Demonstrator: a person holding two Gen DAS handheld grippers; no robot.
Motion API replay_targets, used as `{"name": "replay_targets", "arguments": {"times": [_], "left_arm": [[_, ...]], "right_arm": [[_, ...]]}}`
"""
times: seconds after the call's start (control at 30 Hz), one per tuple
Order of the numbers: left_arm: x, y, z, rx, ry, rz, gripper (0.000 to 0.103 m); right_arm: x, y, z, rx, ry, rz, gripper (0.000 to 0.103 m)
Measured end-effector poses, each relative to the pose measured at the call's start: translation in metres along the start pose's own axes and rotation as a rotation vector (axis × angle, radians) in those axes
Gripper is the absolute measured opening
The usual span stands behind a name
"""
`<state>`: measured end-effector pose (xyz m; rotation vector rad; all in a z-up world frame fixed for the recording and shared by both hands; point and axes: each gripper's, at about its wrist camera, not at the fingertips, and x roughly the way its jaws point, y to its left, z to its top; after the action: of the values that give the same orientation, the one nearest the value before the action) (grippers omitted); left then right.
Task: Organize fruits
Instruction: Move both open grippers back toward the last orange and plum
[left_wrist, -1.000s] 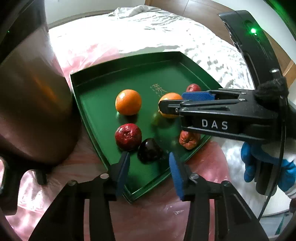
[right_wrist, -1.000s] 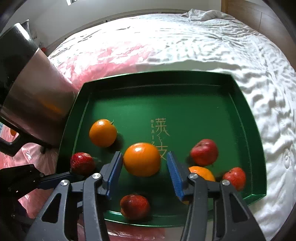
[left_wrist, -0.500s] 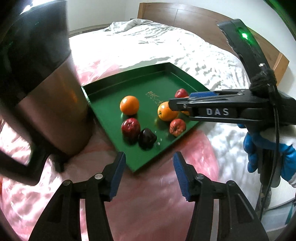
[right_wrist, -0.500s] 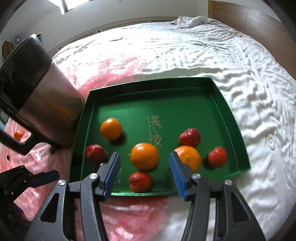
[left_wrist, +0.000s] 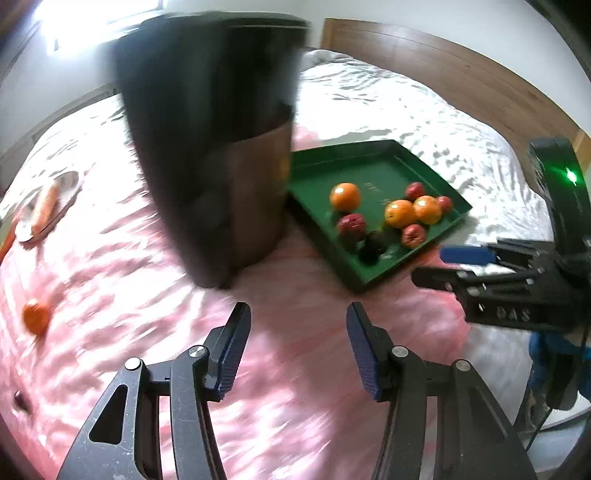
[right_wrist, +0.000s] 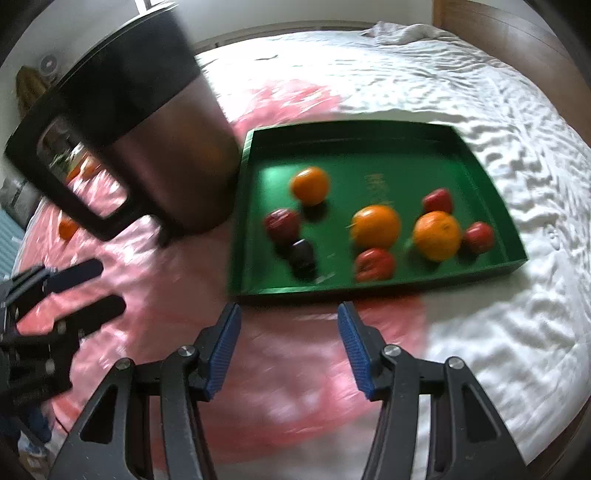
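Brushed-metal jug (right_wrist: 173, 158), glossy tray (right_wrist: 480, 162)

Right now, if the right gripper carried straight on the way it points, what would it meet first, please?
Most likely the pink sheet on the bed, just short of the green tray's near rim. The open right gripper holds nothing, though depth is hard to judge here.

Motion-blurred kettle (left_wrist: 214, 155), tray fruit (right_wrist: 375, 226)
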<state>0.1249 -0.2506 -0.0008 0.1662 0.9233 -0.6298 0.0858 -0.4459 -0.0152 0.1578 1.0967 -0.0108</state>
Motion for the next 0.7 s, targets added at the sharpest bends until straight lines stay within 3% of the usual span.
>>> {"name": "replay_targets", "arguments": {"times": [0.3, 0.7], "left_arm": [[-0.035, 0.065, -0.038, -0.106, 0.004, 0.122, 0.049], [-0.08, 0.171, -0.086, -0.312, -0.017, 0.291, 0.049]], "right_arm": [[0.011, 0.084, -0.014, -0.12, 0.06, 0.106, 0.093], [0.035, 0.206, 0.004, -0.291, 0.061, 0.256, 0.093]]}}
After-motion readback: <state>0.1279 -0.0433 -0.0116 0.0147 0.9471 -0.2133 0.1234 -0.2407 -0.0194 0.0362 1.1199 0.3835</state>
